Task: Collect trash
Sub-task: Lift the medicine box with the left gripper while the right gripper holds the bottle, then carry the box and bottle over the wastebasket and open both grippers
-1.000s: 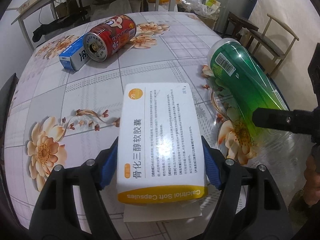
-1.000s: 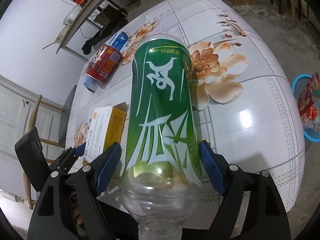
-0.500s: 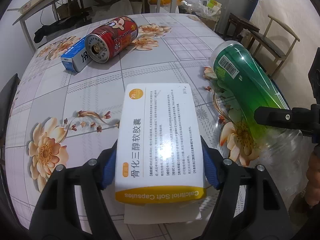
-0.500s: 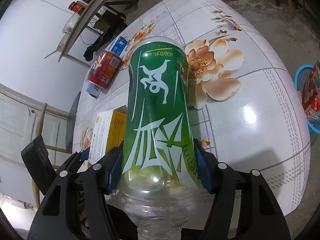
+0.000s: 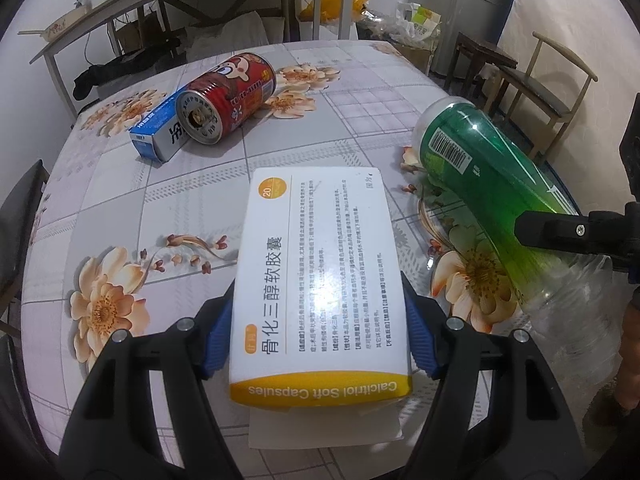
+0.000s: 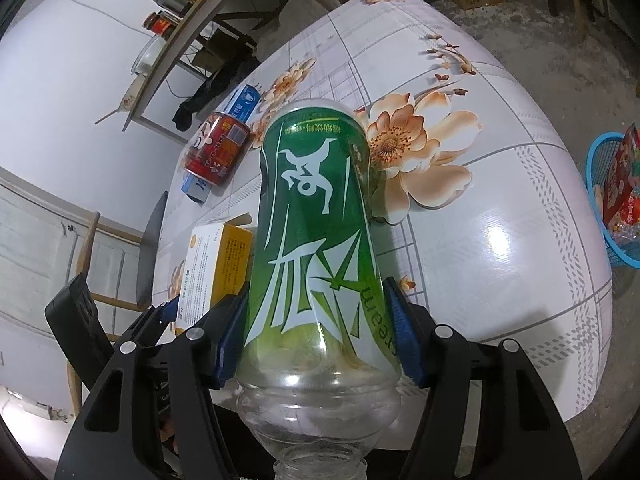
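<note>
A white and yellow capsule box [image 5: 320,280] is sitting clamped between the blue pads of the left gripper [image 5: 318,336], its near end raised off the table [image 5: 120,208] and its far end pointing toward the table's middle. Beside it, the right gripper [image 6: 316,332] is pressing both pads against a green-labelled plastic bottle [image 6: 316,240], neck end toward the camera. A second ago those right jaws were standing clear of the bottle; they have since closed onto it, while the left grip on the box has barely changed. So both hands are now holding trash, and lifting it away looks like the next step. Farther back, a red can [image 5: 228,96] is lying on its side, touching a blue and white carton [image 5: 158,138]; both are waiting to be collected. A blue basket [image 6: 608,200] is standing on the floor past the table's right edge, seemingly the place for the trash.
</note>
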The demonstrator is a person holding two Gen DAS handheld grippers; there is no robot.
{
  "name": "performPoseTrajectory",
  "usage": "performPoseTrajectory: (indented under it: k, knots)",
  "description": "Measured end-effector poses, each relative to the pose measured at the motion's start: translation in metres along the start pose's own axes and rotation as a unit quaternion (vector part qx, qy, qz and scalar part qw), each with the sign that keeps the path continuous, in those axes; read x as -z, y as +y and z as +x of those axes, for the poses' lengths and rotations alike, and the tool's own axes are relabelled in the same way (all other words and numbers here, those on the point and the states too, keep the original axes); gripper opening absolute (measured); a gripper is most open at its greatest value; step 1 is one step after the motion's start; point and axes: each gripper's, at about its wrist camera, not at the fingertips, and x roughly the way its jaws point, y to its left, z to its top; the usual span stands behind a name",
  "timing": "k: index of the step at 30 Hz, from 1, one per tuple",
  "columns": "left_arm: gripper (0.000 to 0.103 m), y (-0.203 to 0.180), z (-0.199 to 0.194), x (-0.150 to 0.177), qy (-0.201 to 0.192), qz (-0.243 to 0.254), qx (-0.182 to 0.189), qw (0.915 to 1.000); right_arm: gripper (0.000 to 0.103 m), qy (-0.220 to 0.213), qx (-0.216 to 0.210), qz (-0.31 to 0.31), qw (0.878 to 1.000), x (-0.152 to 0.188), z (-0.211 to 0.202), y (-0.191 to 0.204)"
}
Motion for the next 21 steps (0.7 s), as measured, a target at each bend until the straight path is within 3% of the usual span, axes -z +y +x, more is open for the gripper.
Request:
performPoseTrajectory:
  k: [15, 21]
  knots:
    - [0.067, -0.002, -0.018, -0.001, -0.018, -0.011, 0.009, 0.9997, 0.061, -0.033, -0.045, 0.017, 0.998, 0.002, -0.03, -0.008]
    - [0.067, -0.03, -0.032, -0.027, -0.042, 0.015, 0.05, 0.9978, 0.061, -0.09, -0.069, 0.042, 0.993, 0.004, -0.076, -0.028]
